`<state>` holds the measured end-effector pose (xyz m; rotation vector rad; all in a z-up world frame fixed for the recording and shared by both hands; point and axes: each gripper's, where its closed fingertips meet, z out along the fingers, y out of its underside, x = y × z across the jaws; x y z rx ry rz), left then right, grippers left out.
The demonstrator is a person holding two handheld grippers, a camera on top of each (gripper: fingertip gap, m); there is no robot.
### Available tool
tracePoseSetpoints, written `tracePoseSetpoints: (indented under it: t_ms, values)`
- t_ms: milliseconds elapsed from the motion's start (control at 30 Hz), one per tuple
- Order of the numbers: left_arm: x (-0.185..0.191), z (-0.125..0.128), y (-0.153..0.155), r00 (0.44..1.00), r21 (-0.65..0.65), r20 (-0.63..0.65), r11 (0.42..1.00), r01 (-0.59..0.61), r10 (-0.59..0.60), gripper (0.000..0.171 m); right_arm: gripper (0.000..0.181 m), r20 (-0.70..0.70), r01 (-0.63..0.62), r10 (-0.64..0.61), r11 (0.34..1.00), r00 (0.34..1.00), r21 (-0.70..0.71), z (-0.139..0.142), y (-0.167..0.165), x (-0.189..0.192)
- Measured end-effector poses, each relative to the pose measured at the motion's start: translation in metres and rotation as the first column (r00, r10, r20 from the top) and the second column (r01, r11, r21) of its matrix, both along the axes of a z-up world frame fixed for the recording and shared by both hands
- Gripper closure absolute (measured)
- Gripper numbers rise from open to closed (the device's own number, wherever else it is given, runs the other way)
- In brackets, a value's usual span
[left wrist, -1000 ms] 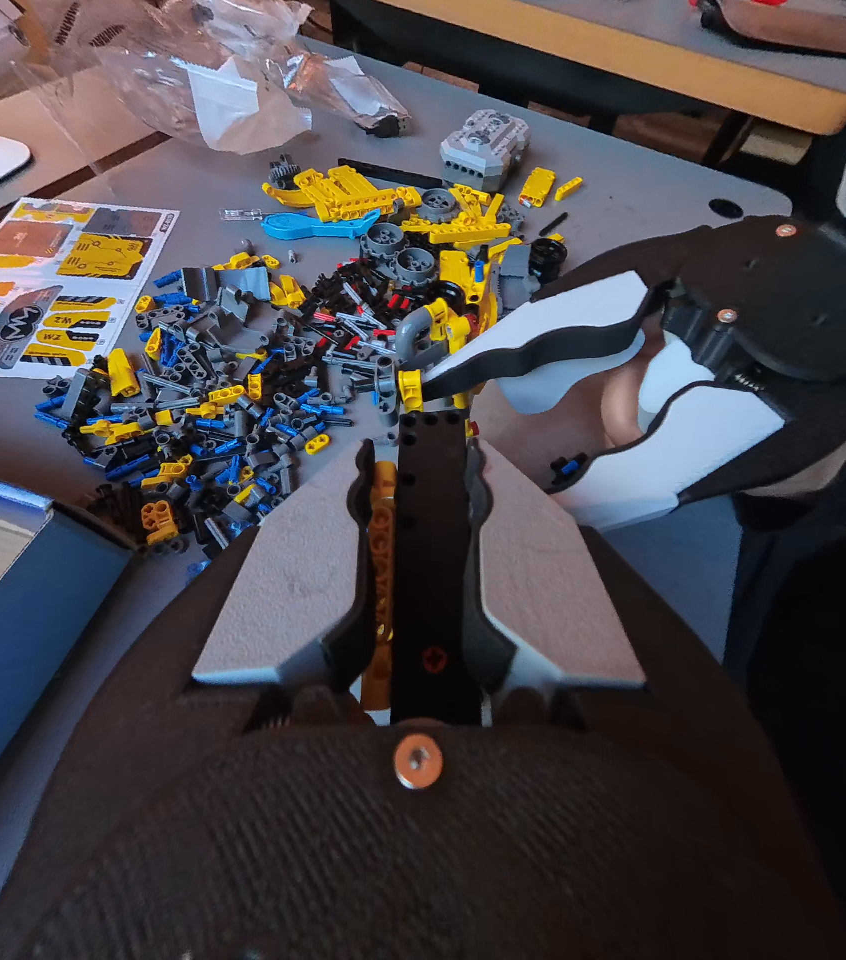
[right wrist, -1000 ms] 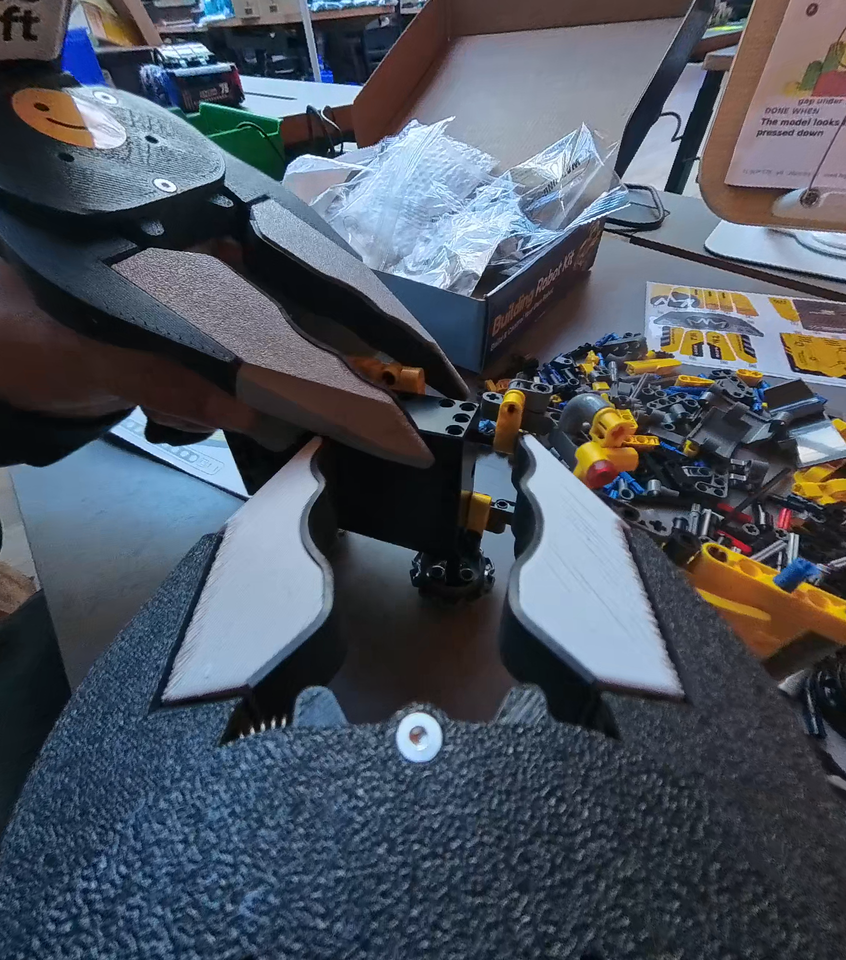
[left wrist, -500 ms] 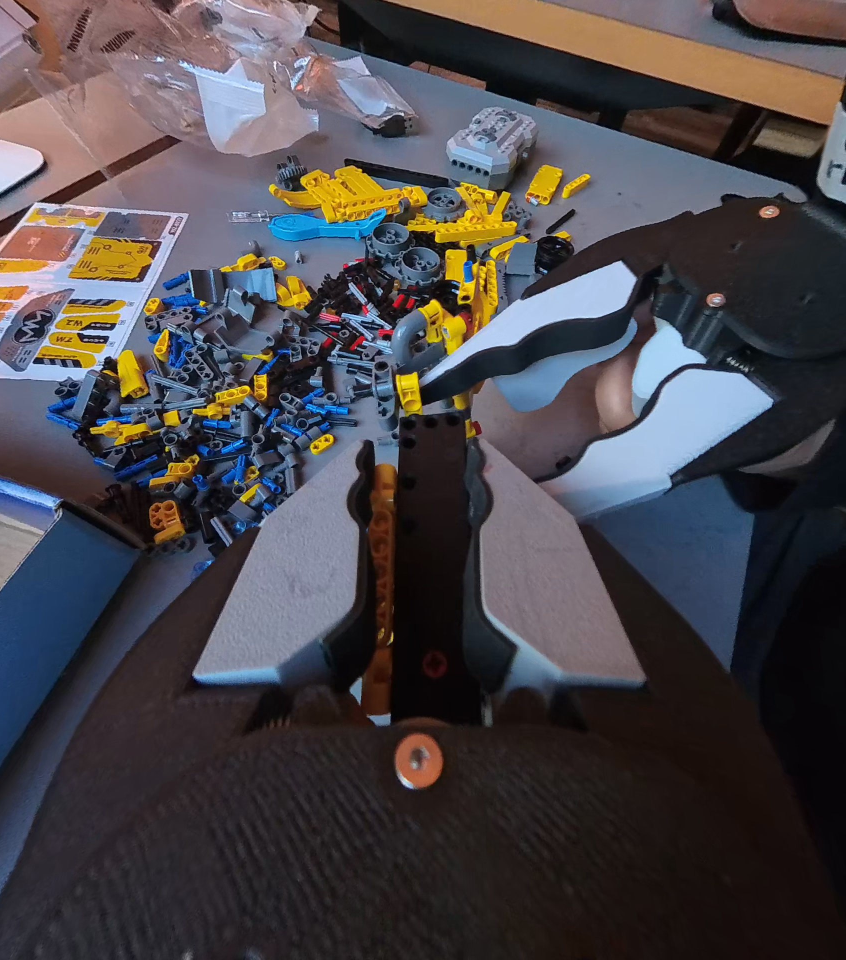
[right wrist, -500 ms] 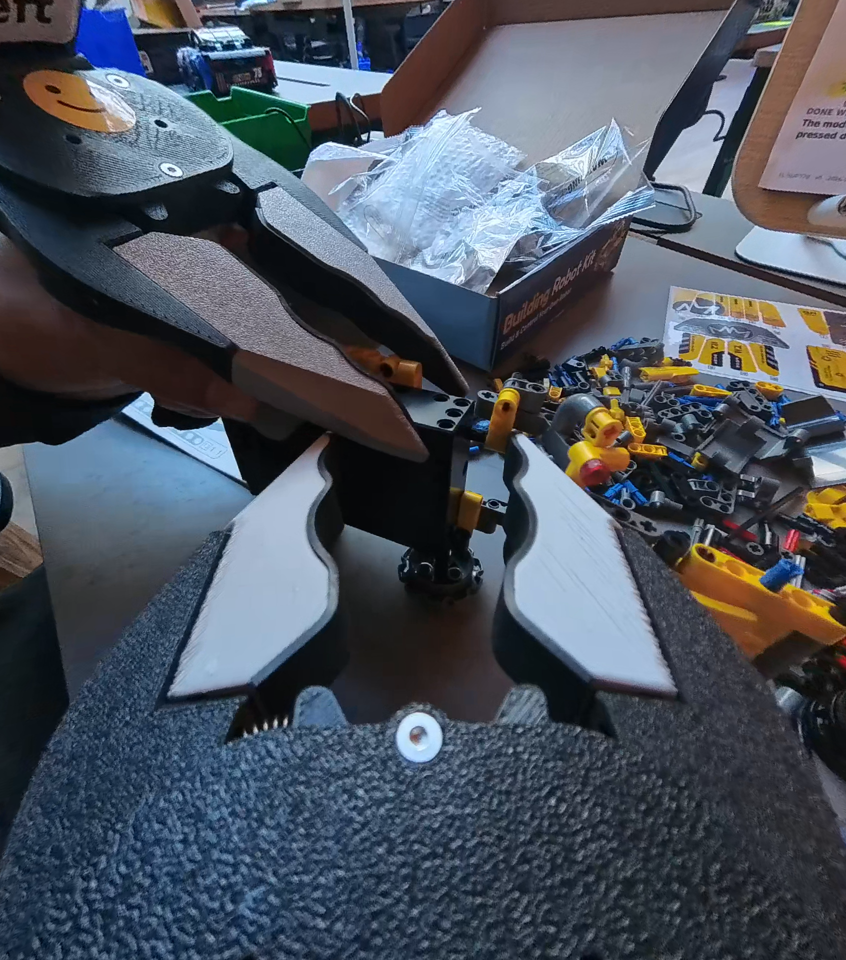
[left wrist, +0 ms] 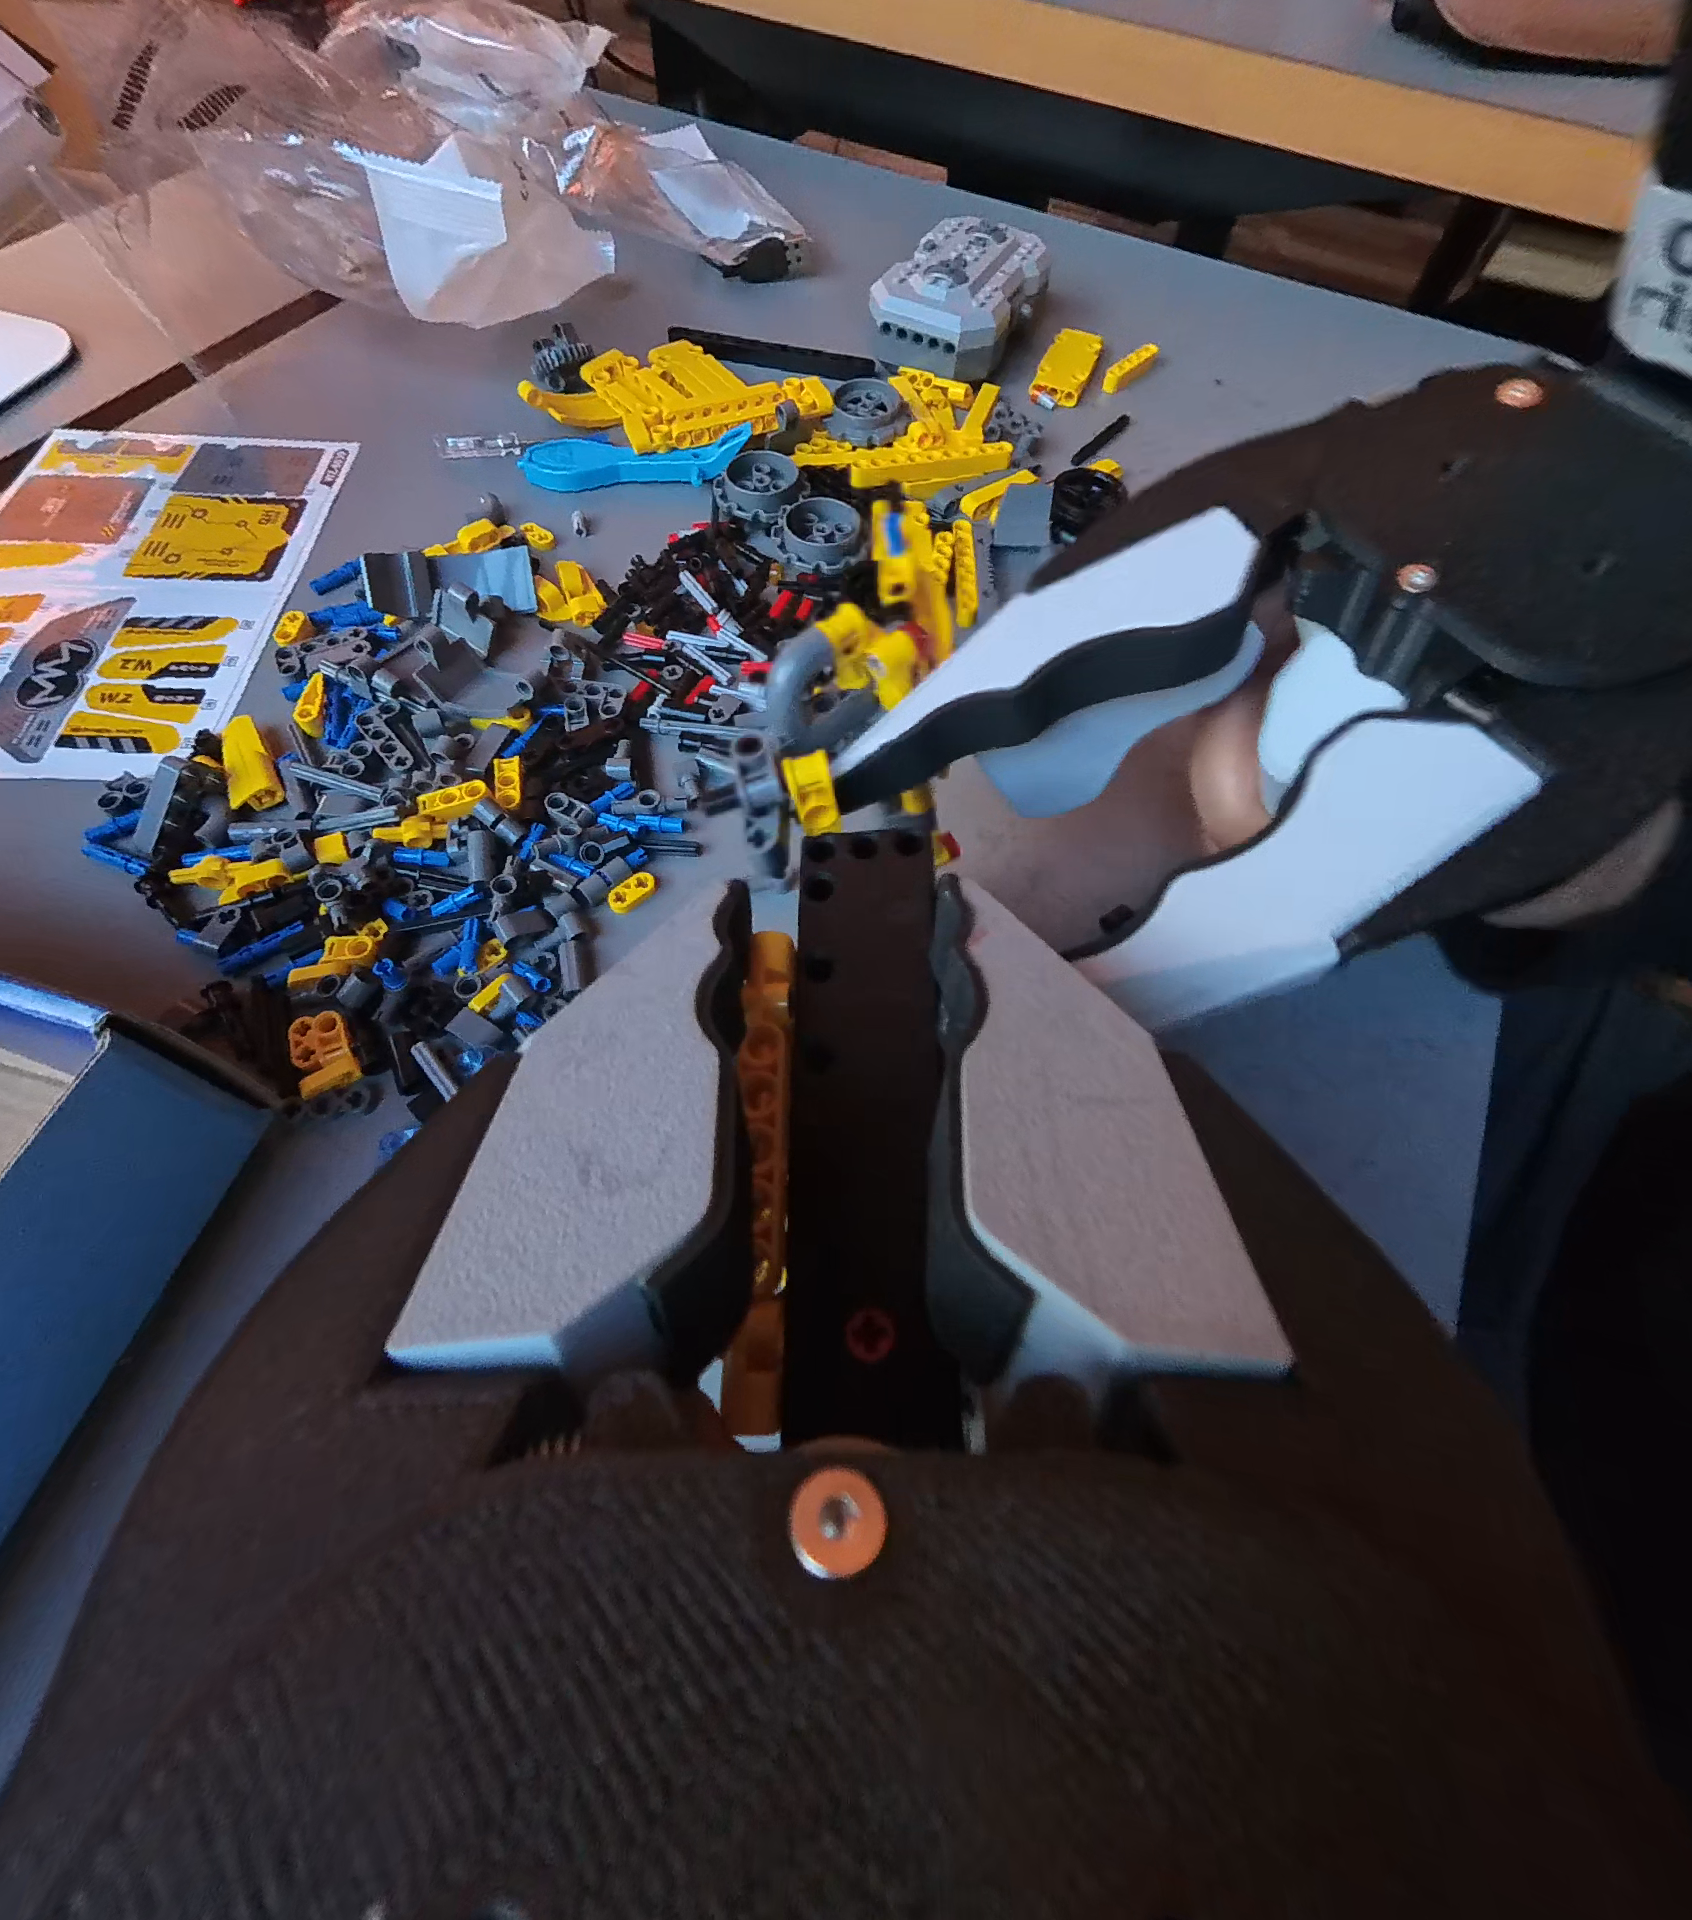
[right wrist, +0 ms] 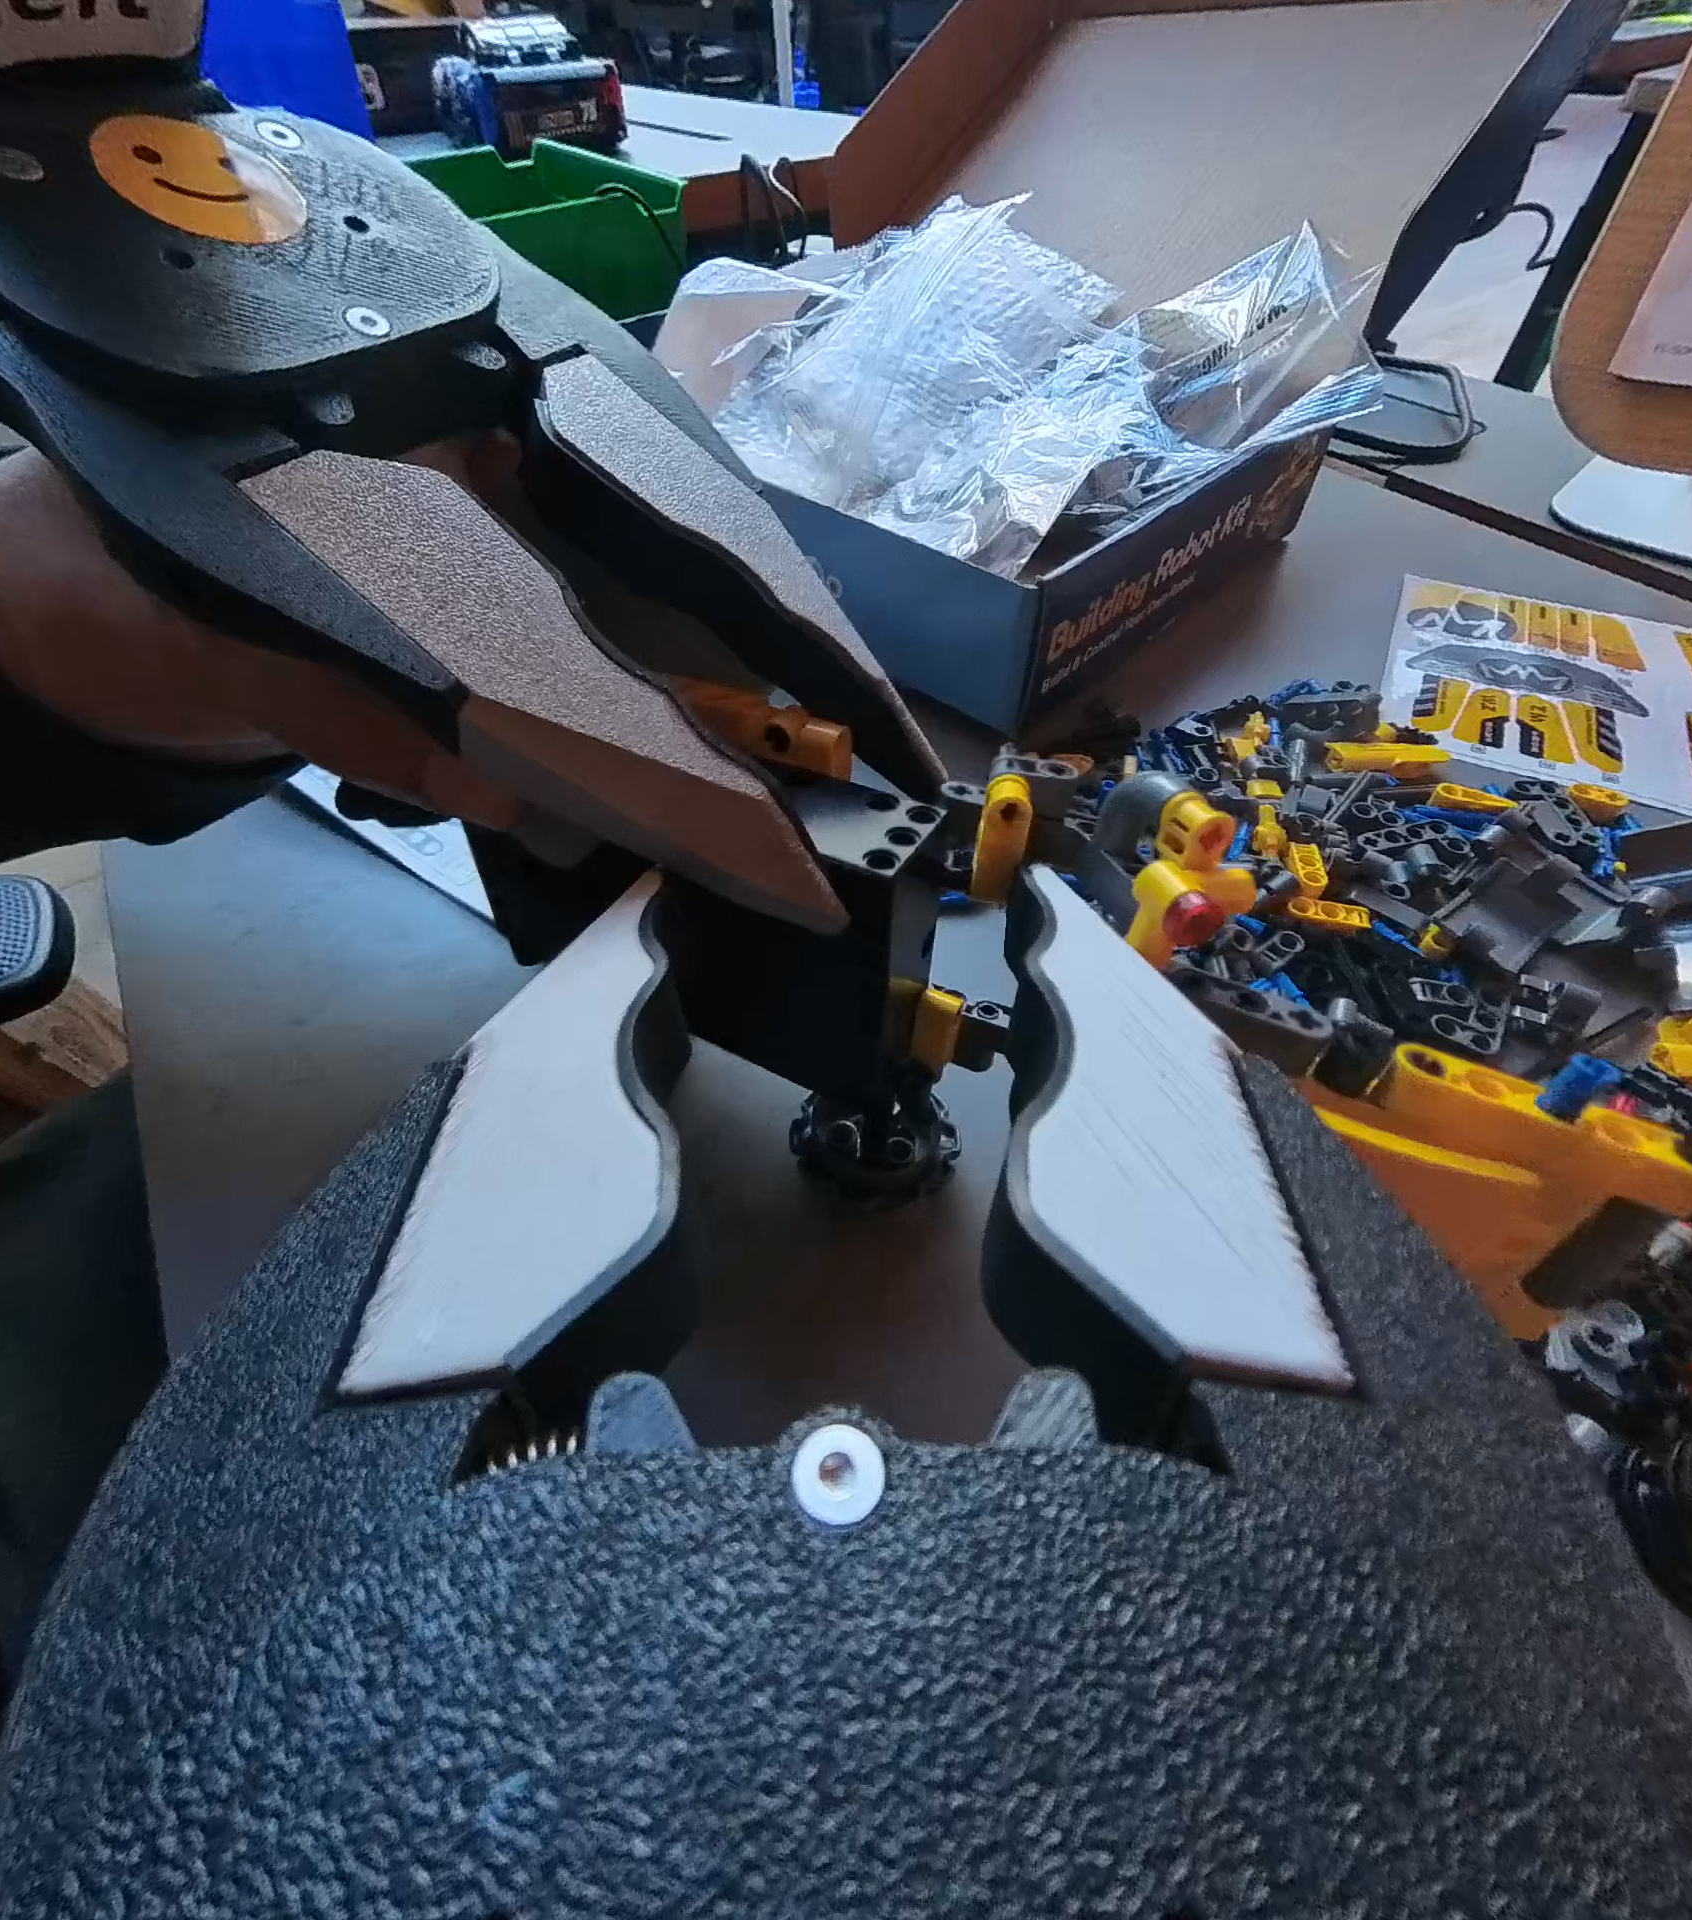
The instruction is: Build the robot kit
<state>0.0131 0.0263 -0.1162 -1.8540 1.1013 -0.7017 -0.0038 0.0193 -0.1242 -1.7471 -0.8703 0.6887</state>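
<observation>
My left gripper (left wrist: 842,894) is shut on a black brick assembly (left wrist: 863,1091) with an orange beam (left wrist: 764,1091) along its left side, held above the grey table (left wrist: 1289,343). In the right wrist view the left gripper (right wrist: 883,852) comes in from the upper left with the assembly (right wrist: 790,997). My right gripper (right wrist: 842,883) closes across the assembly's front end, one finger on the black block and the other on a yellow-and-black side pin (right wrist: 941,1023). A yellow connector (right wrist: 998,842) stands at the top front, and a black gear (right wrist: 873,1143) hangs below. The right gripper (left wrist: 961,868) also shows in the left wrist view.
A pile of small yellow, blue, grey and black pieces (left wrist: 468,790) covers the table ahead. A sticker sheet (left wrist: 94,592), a grey motor block (left wrist: 961,281), plastic bags (left wrist: 437,177) and a blue box (left wrist: 11,1195) surround it. A yellow frame part (right wrist: 1496,1143) lies right of my right gripper. Left and right tips are no more than a few centimetres apart. Left tips and right tips are each some 35 cm from the grey motor block (left wrist: 961,281).
Both grippers have stayed together on the assembly with only slight shifts. The right gripper's fingers have closed in a little on the black block.
</observation>
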Motion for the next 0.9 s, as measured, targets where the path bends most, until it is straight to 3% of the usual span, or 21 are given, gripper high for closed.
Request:
tracePoseSetpoints:
  t_ms: [167, 333, 400, 733, 900]
  values:
    - [-0.005, 0.000, 0.001, 1.000, -0.017, 0.021, 1.000, -0.008, 0.008, 0.139, 0.120, 0.056, 0.141, -0.146, 0.986, 0.988, 0.086, 0.000, -0.003, 0.003]
    - [-0.004, 0.000, 0.001, 0.999, -0.019, 0.031, 1.000, 0.019, -0.018, 0.139, 0.136, -0.011, 0.182, -0.182, 0.983, 0.983, 0.003, -0.004, -0.003, 0.008]
    - [-0.004, -0.001, -0.002, 0.996, -0.049, 0.060, 0.997, 0.063, -0.060, 0.139, 0.133, -0.053, 0.195, -0.197, 0.980, 0.979, -0.052, -0.003, -0.003, 0.007]
    - [-0.005, 0.000, -0.005, 0.991, -0.048, 0.083, 0.993, 0.105, -0.101, 0.139, 0.137, -0.049, 0.195, -0.195, 0.981, 0.980, -0.006, 0.000, -0.008, 0.009]
    - [-0.011, 0.002, -0.001, 0.984, -0.093, 0.151, 0.990, 0.108, -0.093, 0.139, 0.137, -0.265, 0.016, -0.081, 0.971, 0.961, -0.239, 0.002, -0.012, 0.007]
